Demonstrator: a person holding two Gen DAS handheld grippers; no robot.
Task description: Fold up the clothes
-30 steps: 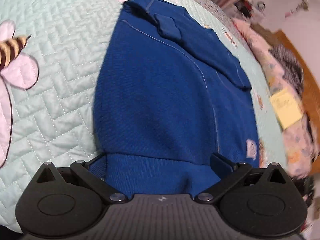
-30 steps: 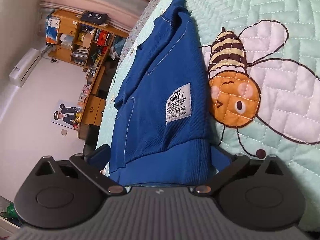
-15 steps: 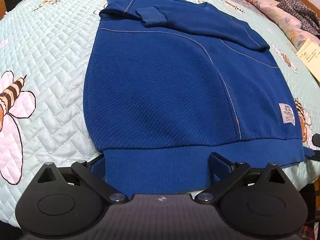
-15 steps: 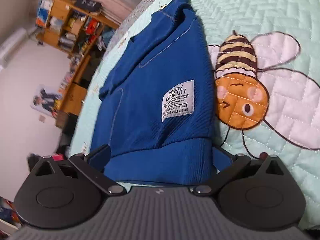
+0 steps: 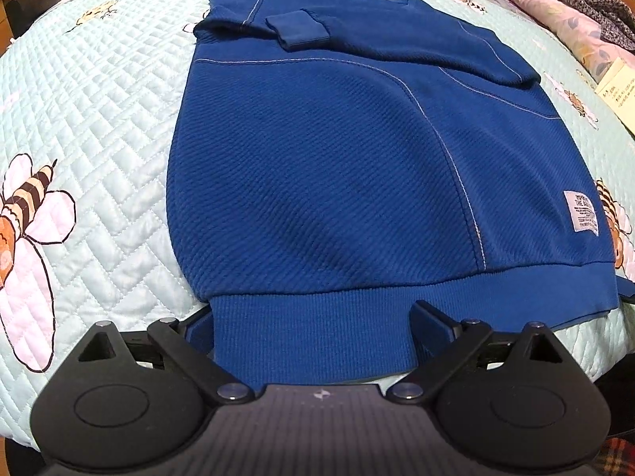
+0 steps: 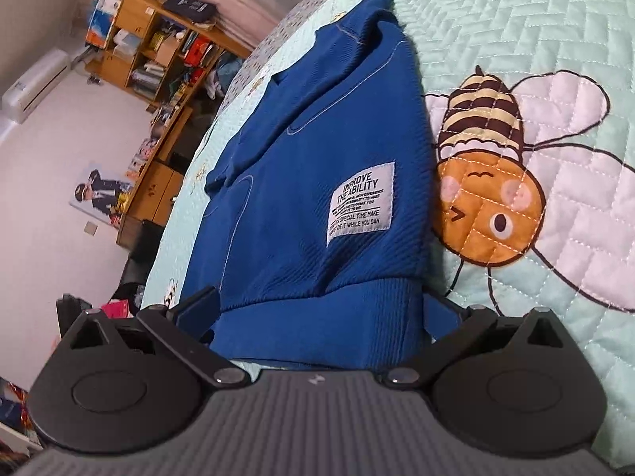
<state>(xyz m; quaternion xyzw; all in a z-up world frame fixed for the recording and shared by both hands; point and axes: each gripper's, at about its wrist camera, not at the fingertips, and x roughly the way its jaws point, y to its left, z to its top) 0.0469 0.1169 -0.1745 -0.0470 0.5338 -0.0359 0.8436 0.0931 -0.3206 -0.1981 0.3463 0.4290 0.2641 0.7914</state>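
Quilted mint bedspread (image 5: 99, 127) bears blue sweatshirt (image 5: 317, 166); left tongs (image 5: 313, 329) and right tongs (image 6: 317, 317) gape around hem.

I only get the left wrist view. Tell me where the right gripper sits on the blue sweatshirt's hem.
Observer: The right gripper straddles the ribbed hem at one corner of the blue waffle-knit sweatshirt, jaws wide apart, just below the label.
Operator: Read me that label.
Observer: The white rectangular cloth label begins "IMPROVE THE ABILITY".
Operator: Say what lies beside that corner.
Observer: A stitched bee with an orange winking face on the mint quilted bedspread, right against the sweatshirt's side edge.
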